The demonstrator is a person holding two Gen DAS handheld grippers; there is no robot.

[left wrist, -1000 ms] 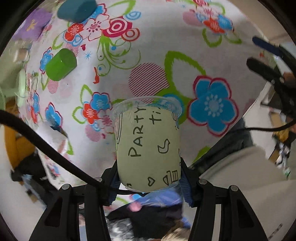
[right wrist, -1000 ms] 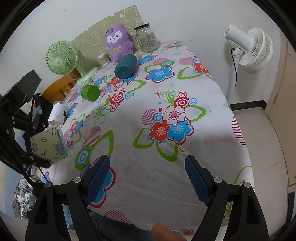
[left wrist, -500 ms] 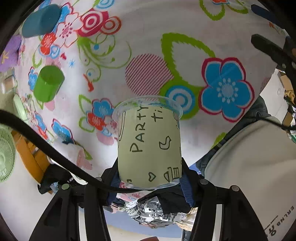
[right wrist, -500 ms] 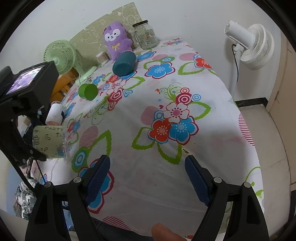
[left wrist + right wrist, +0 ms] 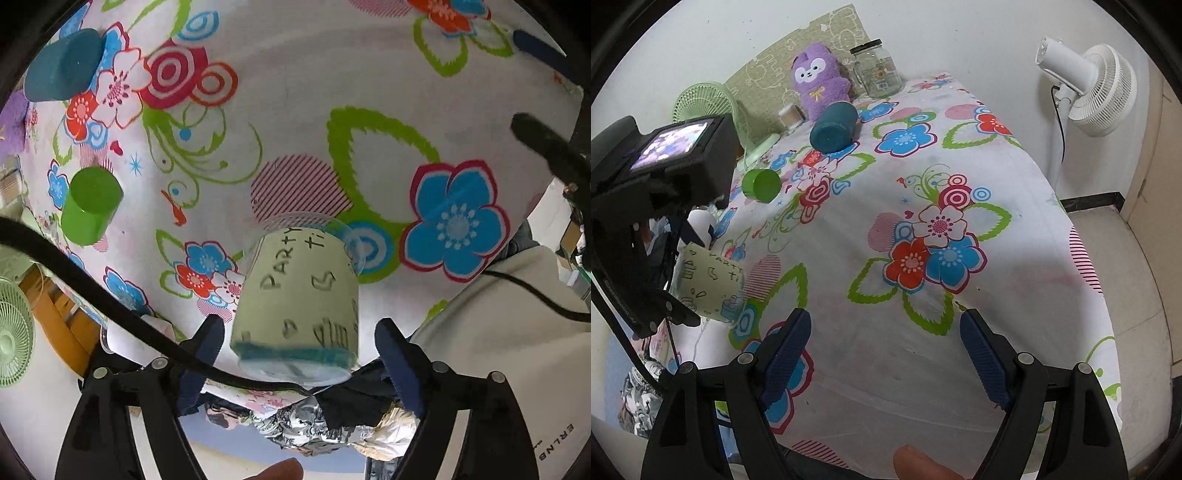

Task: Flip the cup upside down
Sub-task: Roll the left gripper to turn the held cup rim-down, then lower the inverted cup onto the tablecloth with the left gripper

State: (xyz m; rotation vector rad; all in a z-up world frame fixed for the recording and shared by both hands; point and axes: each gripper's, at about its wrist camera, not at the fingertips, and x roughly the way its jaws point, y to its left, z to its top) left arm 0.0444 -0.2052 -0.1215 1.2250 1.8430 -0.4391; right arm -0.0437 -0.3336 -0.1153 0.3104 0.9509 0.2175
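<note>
While the left tool (image 5: pixel 299 343) is seen with its blue pads spread wide, the clear plastic cup with a pale green "PARTY" sleeve (image 5: pixel 299 299) lies loose between them, mouth toward the flowered counter (image 5: pixel 295 110). The right tool (image 5: pixel 884 354) is spread wide at 6 o'clock, empty.

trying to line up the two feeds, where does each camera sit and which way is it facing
Left wrist: on the left gripper, looking down at the floral tablecloth; its open jaws flank the party cup, and the person's pale top shows.
Right wrist: on the right gripper, facing across the table to the wall; jaws open, empty.
Shared: the party cup, green cup, teal cup.
</note>
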